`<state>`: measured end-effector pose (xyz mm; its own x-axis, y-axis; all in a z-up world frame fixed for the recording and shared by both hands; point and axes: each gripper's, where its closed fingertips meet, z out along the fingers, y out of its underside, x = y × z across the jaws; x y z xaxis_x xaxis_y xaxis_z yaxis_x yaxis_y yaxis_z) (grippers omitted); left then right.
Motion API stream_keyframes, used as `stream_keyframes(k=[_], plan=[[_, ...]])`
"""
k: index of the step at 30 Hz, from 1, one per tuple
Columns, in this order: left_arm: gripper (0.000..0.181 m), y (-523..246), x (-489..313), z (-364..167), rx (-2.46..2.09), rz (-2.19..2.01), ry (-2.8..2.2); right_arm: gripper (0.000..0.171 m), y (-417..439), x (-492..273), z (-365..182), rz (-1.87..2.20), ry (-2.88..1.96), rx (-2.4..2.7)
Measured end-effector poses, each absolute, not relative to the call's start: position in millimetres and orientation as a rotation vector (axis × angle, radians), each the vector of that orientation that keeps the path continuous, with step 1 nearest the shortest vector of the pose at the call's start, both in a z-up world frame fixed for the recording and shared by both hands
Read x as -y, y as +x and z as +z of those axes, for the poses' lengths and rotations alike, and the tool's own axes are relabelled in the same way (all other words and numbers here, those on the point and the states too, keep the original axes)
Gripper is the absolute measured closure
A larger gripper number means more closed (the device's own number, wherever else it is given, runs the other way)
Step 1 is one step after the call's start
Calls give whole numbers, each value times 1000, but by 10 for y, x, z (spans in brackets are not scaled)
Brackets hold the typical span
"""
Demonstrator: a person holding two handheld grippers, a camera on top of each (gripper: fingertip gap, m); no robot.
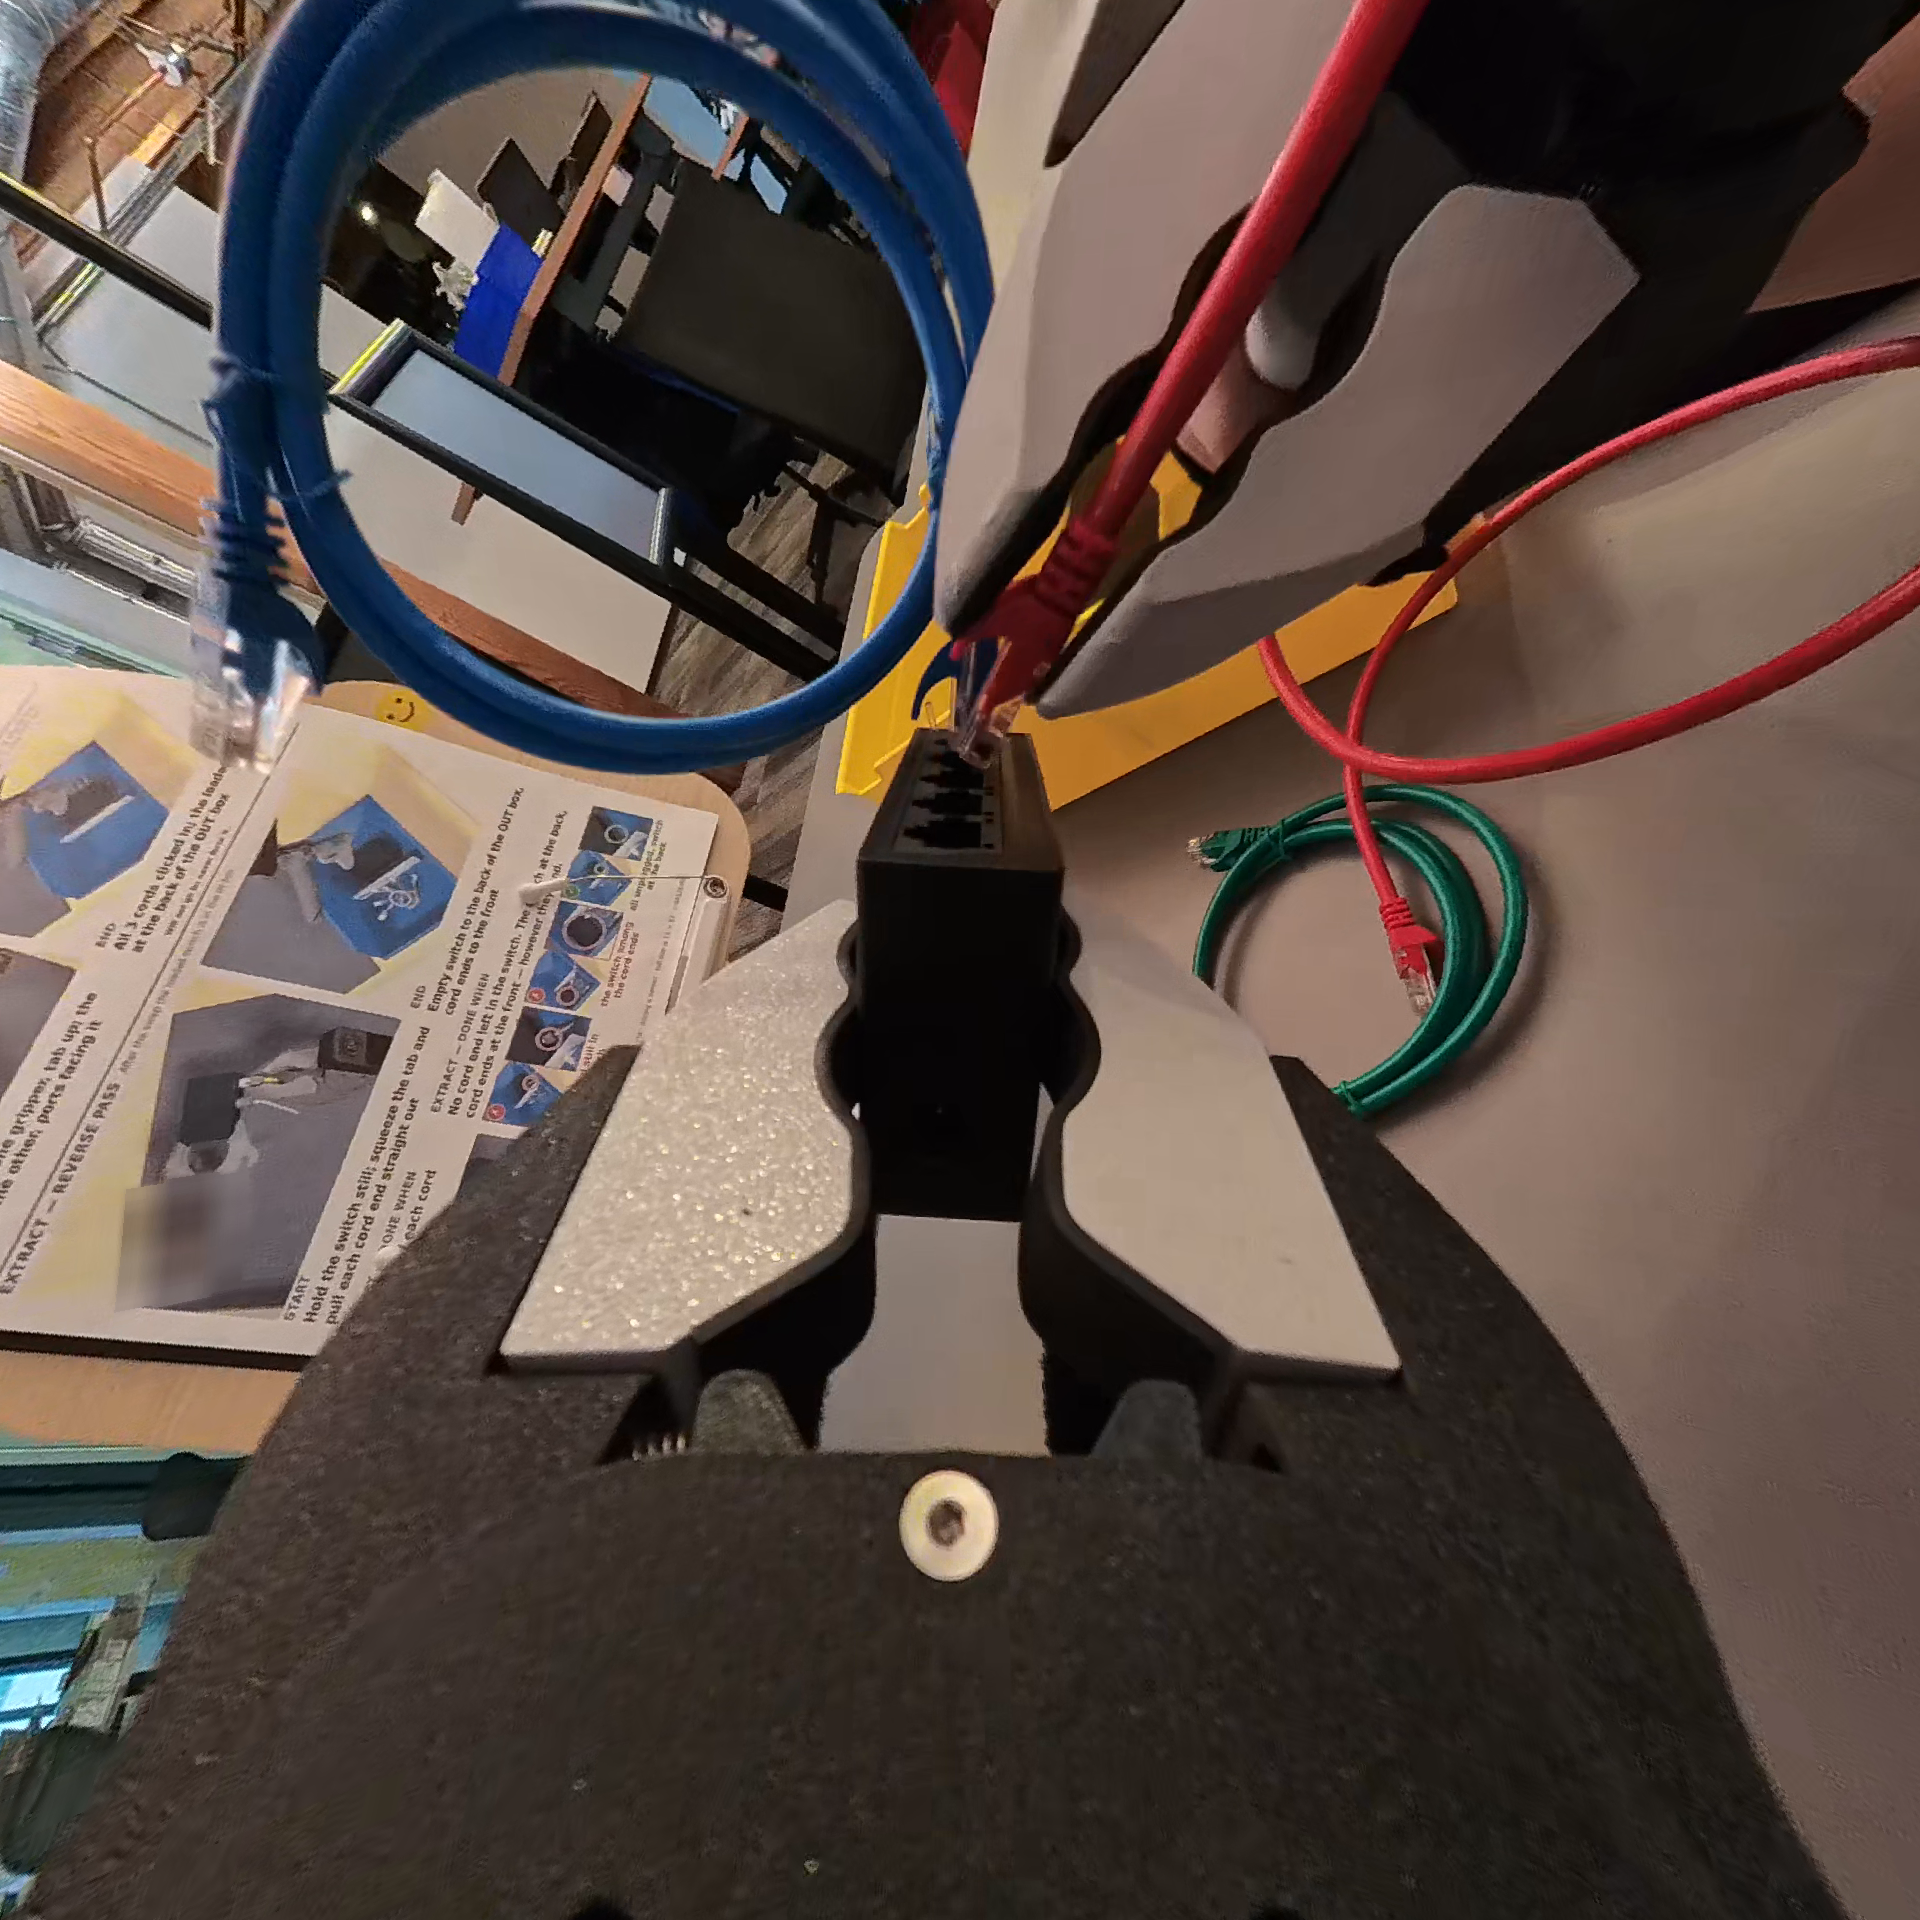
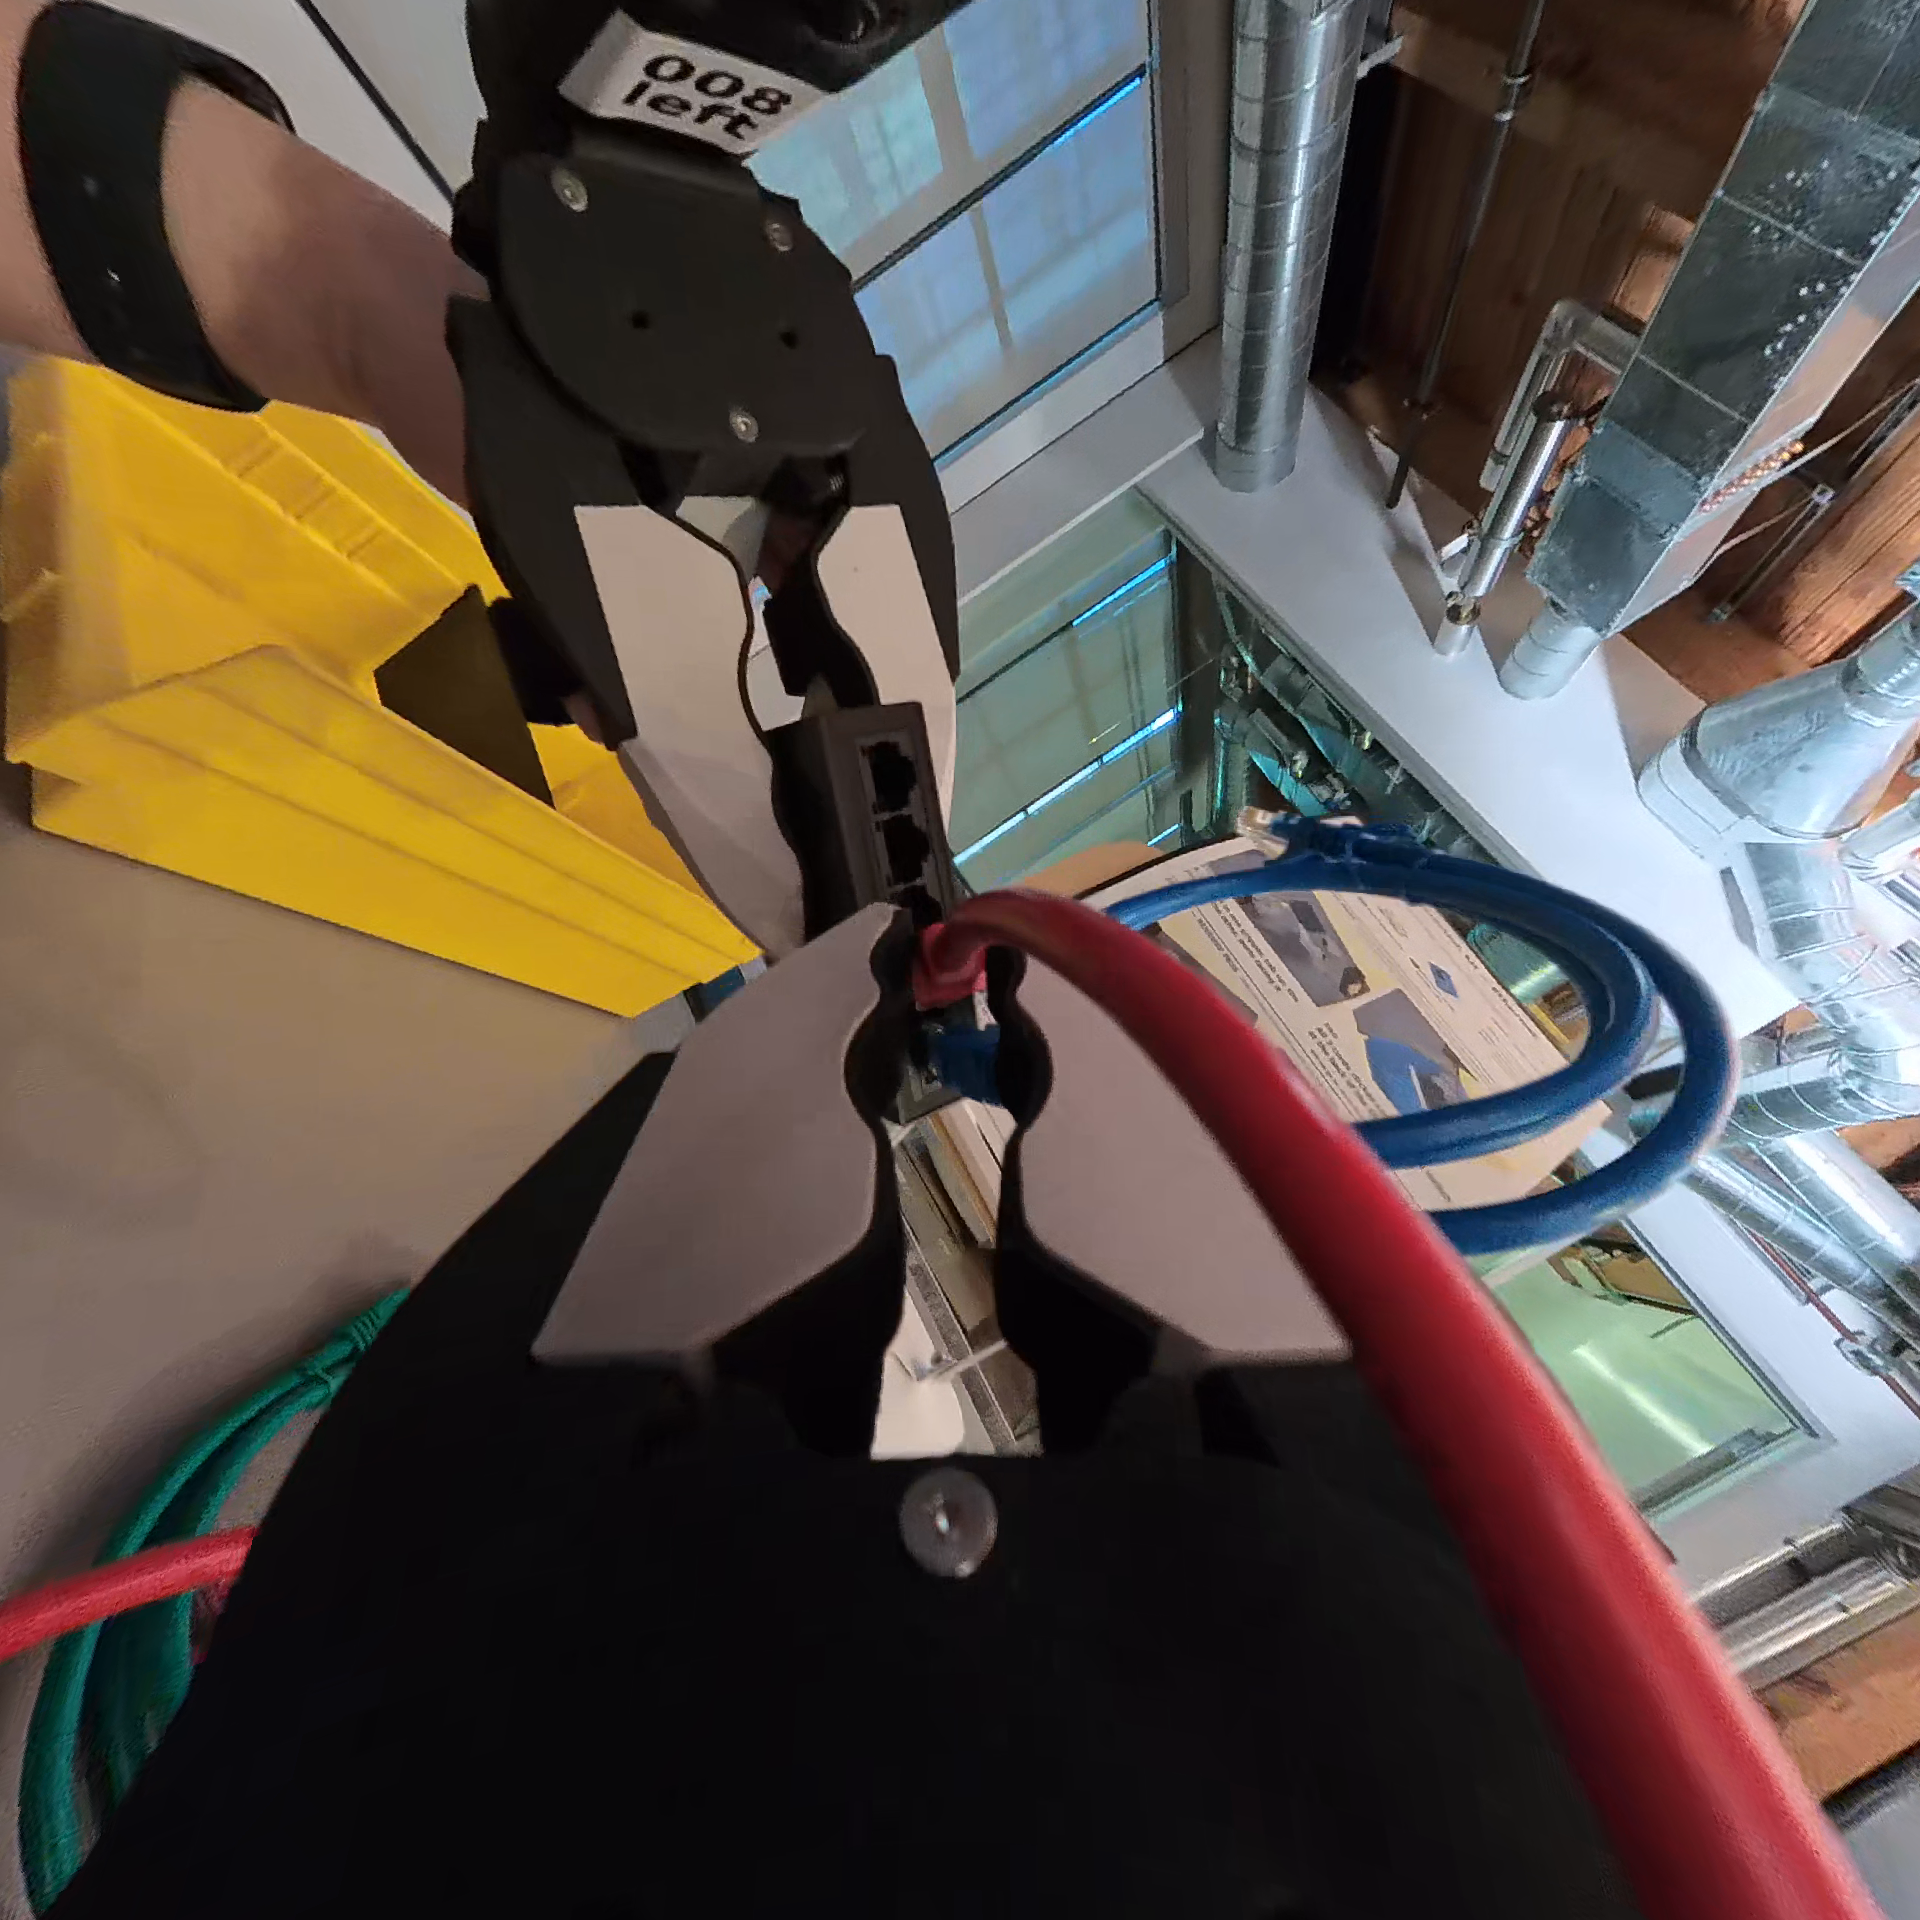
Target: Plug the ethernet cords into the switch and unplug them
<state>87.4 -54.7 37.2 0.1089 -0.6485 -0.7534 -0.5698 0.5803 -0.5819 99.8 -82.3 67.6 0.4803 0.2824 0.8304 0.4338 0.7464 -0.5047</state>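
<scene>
Now I count three cords: red cord pinched by my right gripper at twelve o'clock, blue cord plugged in, green cord on the grey table; one switch clamped in my left gripper.

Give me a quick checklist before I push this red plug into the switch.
1. Switch held firmly in the left gripper: ok, jaws closed on its body.
2. Red cord plug gripped by the right gripper: ok.
3. Plug tip lined up with a port: cannot tell, it sits at the port row but its seating is hidden.
4. Blue cord already plugged in: ok, its plug sits in an end port, the coil hanging clear.
5. Free ports remain: ok, several empty.
6. Green cord out of the way: ok, coiled on the table.
</scene>
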Motion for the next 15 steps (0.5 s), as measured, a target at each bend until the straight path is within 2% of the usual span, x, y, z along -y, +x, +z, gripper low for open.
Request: stream_keyframes(k=[4,7,11,15], plan=[[152,828,491,386,-1537,-64,-1083,157,987,829,647,-76,-778,1090],[152,638,302,438,-1475,9,-1148,156,851,991,518,189,-830,1087],[151,328,91,597,-1355,79,-1213,157,576,1024,0,607,-1126,1077],[152,288,112,699,-1322,77,-1191,156,432,911,-499,632,-1456,1180]])
